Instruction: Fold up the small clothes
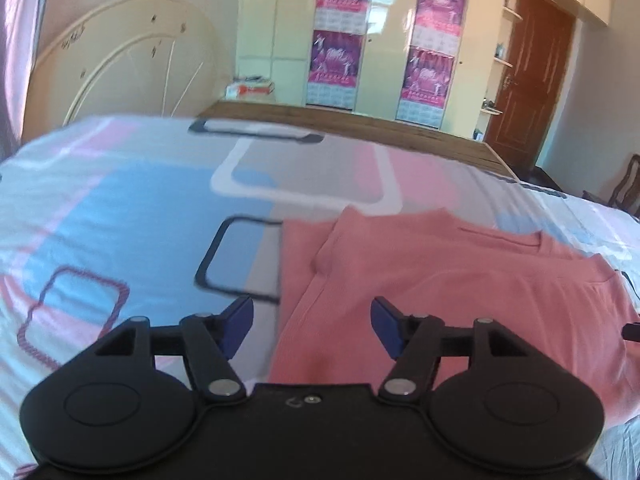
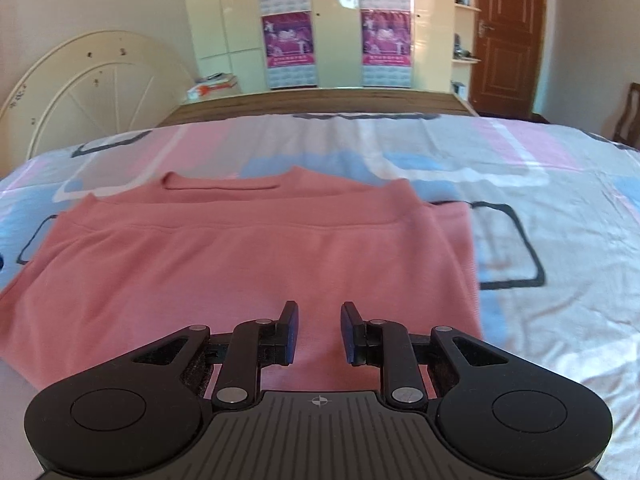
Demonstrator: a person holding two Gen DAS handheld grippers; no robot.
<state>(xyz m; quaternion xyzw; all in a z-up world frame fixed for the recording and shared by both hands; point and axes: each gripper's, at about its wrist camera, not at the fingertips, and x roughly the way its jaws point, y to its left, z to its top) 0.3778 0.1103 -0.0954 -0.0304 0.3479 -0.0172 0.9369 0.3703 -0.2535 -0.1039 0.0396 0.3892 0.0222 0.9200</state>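
A salmon-pink garment [image 2: 248, 256] lies flat on the patterned bedsheet [image 2: 540, 208], partly folded, with its hem band and neckline toward the far side. In the left wrist view the garment [image 1: 440, 280] fills the right half. My left gripper [image 1: 312, 322] is open and empty, held over the garment's left edge. My right gripper [image 2: 319, 330] is open with a narrower gap, empty, held above the garment's near middle. A dark bit of the right gripper [image 1: 632, 330] shows at the right edge of the left wrist view.
The bed has a wooden footboard [image 2: 320, 104] at the far side. A cream headboard panel [image 2: 92, 84] leans against the wall at left. Wardrobes with pink posters [image 2: 288, 36] and a brown door [image 2: 508, 36] stand beyond. A chair [image 2: 628, 116] is at far right.
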